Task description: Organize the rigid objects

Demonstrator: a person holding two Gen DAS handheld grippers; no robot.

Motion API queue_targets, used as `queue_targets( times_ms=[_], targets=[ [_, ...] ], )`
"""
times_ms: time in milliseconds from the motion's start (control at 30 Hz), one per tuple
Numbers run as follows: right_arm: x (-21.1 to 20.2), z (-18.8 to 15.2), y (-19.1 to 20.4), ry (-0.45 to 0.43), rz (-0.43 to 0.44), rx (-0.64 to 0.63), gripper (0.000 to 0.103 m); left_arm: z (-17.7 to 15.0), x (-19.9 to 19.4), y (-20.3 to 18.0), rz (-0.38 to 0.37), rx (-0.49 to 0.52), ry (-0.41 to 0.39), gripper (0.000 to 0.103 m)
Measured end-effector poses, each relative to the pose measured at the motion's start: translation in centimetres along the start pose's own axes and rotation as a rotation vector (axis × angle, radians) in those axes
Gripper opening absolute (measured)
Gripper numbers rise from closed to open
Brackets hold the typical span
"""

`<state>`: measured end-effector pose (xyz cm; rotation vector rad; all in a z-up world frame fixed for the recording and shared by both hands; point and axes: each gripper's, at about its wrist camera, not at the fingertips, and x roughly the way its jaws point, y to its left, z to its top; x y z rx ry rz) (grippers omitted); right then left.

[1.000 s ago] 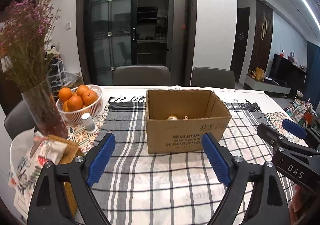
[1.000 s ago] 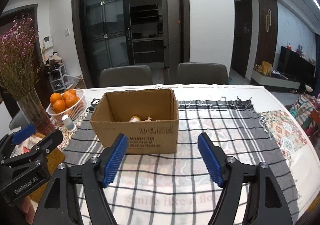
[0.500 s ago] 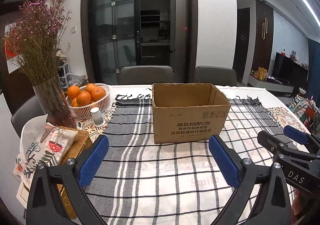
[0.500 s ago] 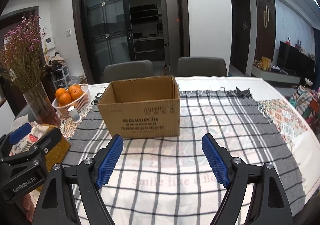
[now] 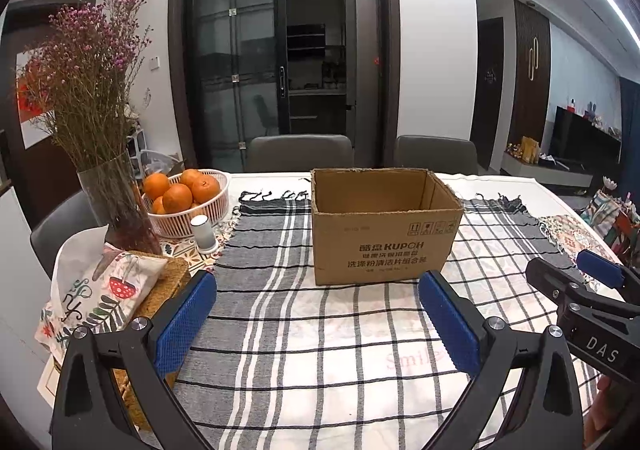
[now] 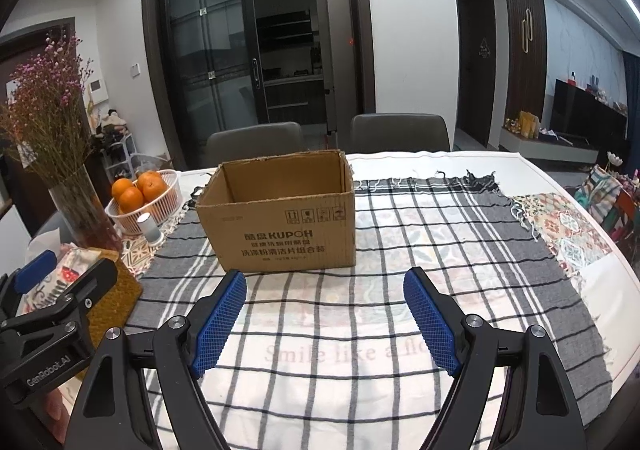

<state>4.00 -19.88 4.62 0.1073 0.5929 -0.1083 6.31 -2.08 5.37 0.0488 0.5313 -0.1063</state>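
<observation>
Both wrist views face cardboard box (image 5: 384,234), near, tilted down.

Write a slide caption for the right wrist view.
Open blue-padded right tongs hover over the grey-and-white checked tablecloth, facing an open brown cardboard box.

Left gripper (image 5: 318,324) jaws wide apart, nothing between the blue pads (image 5: 182,324), pointing forward and tilted down. Right gripper (image 6: 326,324) also spread with an empty gap, a bit narrower, same downward tilt. The two sit side by side, near each other, not touching: each shows at the edge of the other's view. A fingertip shows under each handle.
</observation>
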Motion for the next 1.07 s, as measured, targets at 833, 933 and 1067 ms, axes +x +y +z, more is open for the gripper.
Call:
queue_targets(
  times_ms=[833, 933, 1067],
  targets=[
    [-0.63, 0.13, 0.43, -0.020, -0.011, -0.014, 0.082, -0.27, -0.02, 0.58, 0.004, -0.028, 0.016, 0.103],
    [-0.62, 0.11, 0.44, -0.019, -0.010, -0.015, 0.082, -0.26, -0.02, 0.62, 0.004, -0.029, 0.014, 0.103],
    [-0.59, 0.03, 0.44, -0.017, -0.009, -0.015, 0.082, -0.26, -0.11, 0.68, 0.009, -0.030, 0.010, 0.103]
  ],
)
